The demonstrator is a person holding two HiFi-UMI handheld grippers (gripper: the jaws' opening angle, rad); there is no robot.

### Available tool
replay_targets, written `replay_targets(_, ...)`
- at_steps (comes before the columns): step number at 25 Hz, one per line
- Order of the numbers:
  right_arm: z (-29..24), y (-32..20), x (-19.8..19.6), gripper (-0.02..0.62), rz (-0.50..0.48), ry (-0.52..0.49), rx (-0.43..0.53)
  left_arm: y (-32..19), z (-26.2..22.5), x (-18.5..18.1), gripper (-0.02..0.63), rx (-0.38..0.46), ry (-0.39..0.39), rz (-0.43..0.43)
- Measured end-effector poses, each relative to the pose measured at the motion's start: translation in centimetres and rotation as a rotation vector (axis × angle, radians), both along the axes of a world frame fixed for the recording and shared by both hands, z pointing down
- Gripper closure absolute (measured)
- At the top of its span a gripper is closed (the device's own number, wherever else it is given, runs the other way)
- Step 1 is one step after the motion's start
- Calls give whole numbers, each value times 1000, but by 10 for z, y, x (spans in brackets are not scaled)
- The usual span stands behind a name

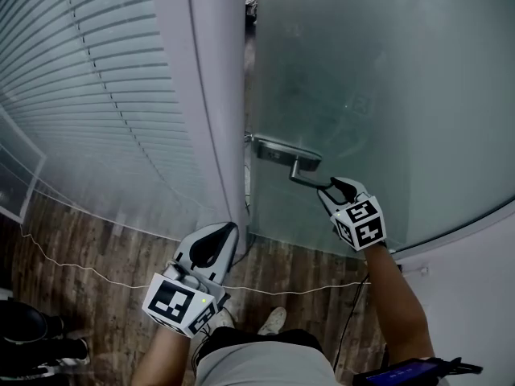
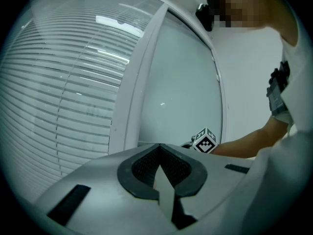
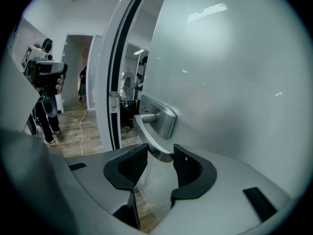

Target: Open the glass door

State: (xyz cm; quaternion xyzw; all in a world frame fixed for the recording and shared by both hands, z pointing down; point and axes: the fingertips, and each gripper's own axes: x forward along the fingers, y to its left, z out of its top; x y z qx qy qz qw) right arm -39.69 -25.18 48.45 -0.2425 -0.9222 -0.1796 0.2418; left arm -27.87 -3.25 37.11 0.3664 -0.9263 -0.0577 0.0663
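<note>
- Frosted glass door (image 1: 386,95): fills the right half of the head view. It stands slightly ajar from the white frame post (image 1: 213,95), and a narrow dark gap shows along its edge at top centre.
- Brushed metal lever handle (image 1: 291,161): mounted on the door's edge at frame centre, with its free end pointing toward the lower right.
- Right gripper (image 1: 336,190): its jaws are set wide and clamp the tip of the lever handle (image 3: 155,131), which bridges both pads.
- Left gripper (image 1: 219,240): lower centre, beside the post's foot, touching nothing. Its jaws are clenched together and empty.
- White slatted blinds (image 1: 96,95): left half, behind glass.
- Status: the handle is grasped and the door appears just unlatched. Most of the swing seems still to be done.
</note>
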Motion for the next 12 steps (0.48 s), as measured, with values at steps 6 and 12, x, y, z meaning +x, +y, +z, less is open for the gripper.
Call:
replay_targets(6, -4, -10, -25, 431, 30, -18, -29, 4, 3, -5, 606, 0, 19, -39)
replay_targets(12, 14, -20, -48, 431, 65, -16, -45, 3, 17, -6, 606, 1, 10, -46)
